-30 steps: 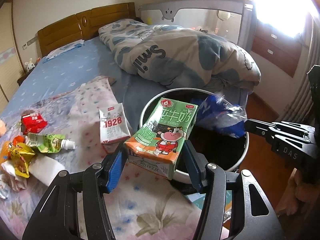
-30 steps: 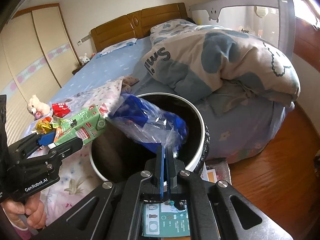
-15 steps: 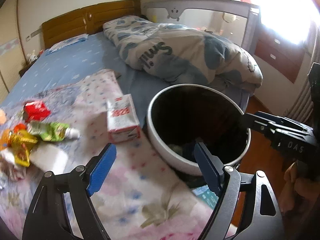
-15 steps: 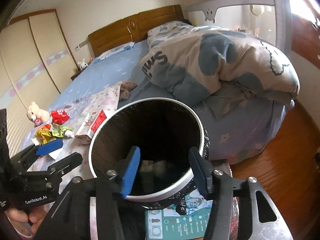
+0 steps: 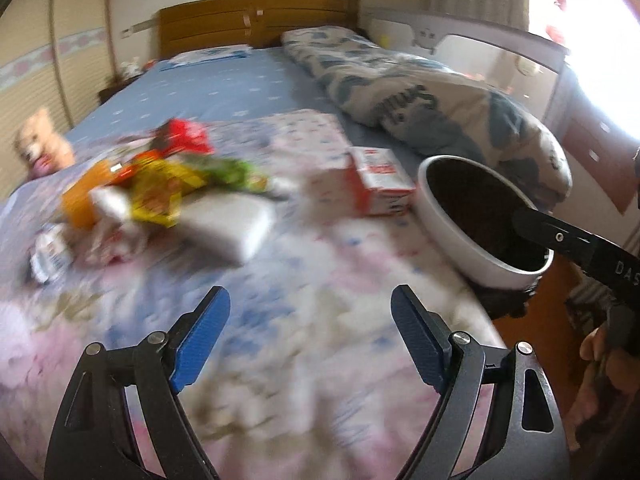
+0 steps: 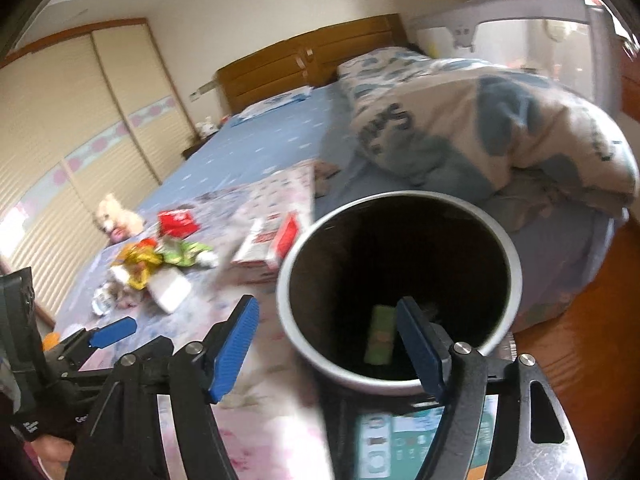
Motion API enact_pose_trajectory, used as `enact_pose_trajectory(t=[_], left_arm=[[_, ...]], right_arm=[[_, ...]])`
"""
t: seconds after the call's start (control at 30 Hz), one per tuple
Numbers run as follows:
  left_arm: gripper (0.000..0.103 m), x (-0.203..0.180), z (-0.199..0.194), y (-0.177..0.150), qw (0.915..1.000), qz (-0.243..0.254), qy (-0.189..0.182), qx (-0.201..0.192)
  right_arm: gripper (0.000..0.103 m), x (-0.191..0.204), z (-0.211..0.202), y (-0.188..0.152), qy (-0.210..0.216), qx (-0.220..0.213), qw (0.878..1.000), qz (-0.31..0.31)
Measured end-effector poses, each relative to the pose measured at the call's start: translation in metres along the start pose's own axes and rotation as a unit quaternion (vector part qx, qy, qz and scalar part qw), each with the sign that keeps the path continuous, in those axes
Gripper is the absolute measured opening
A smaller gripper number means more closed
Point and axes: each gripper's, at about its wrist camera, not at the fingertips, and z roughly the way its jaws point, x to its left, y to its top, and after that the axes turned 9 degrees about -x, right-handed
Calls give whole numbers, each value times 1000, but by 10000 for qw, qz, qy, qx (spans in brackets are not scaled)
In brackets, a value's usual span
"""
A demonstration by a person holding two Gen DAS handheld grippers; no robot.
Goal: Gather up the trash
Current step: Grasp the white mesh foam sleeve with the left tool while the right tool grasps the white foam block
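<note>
1. Trash [image 5: 160, 184] lies heaped on the flowered blanket [image 5: 320, 320] of the bed: red, yellow and green wrappers, blurred, beside a white pack [image 5: 232, 224].
2. A red-and-white carton [image 5: 380, 184] lies just beside the round bin [image 5: 460, 236], which stands at the bed's edge.
3. Inside the bin a green carton [image 6: 380, 336] lies at the bottom.
4. The left gripper [image 5: 310, 334] hangs over the blanket, jaws wide apart and empty.
5. The right gripper [image 6: 326, 338] sits over the bin's rim, jaws opening, nothing between them.
</note>
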Motion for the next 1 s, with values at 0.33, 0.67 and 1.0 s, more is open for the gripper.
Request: enact_pose_trajectory(t=[0.33,0.67,1.0], left_arm=[[85,66,-28,-26,9970,-549,536,1],[85,109,-53,-46,9894,-900,1139,-78],[85,143,-69,-65,9812,-1165,1536,-1]], right_arm=[[78,68,20,-18,683,247,9969,-303],[86,111,37,-29,1108,437,9916,-497],[87,147,62,-41,1455,708,9835,-813]])
